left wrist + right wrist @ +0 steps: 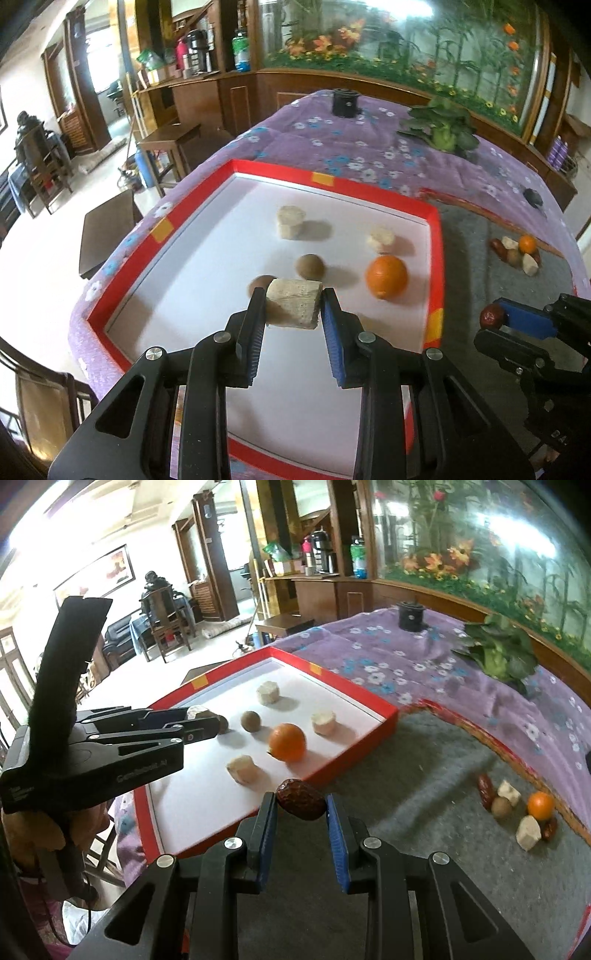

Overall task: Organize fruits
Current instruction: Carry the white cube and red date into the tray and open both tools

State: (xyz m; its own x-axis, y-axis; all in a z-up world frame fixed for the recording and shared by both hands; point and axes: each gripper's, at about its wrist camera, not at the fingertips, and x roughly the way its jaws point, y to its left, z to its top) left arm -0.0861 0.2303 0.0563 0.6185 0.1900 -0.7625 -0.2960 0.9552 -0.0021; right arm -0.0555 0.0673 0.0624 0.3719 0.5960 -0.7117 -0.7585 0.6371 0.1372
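Observation:
My left gripper (293,297) is shut on a pale cut chunk (293,307), held above the white floor of the red-rimmed tray (435,236). In the tray lie an orange (386,277), two brown round fruits (310,266), and two pale chunks (290,221). My right gripper (301,800) is shut on a dark red date (301,799), held over the grey mat just outside the tray's near rim (354,753). A small pile of fruit (521,810) lies on the mat at the right: an orange, dates, pale chunks, a brown fruit.
The tray and grey mat (424,812) lie on a purple flowered cloth (388,657). A leafy green vegetable (498,653) and a black cylinder (410,616) stand at the far side. Wooden stools and chairs stand beyond the table's left edge.

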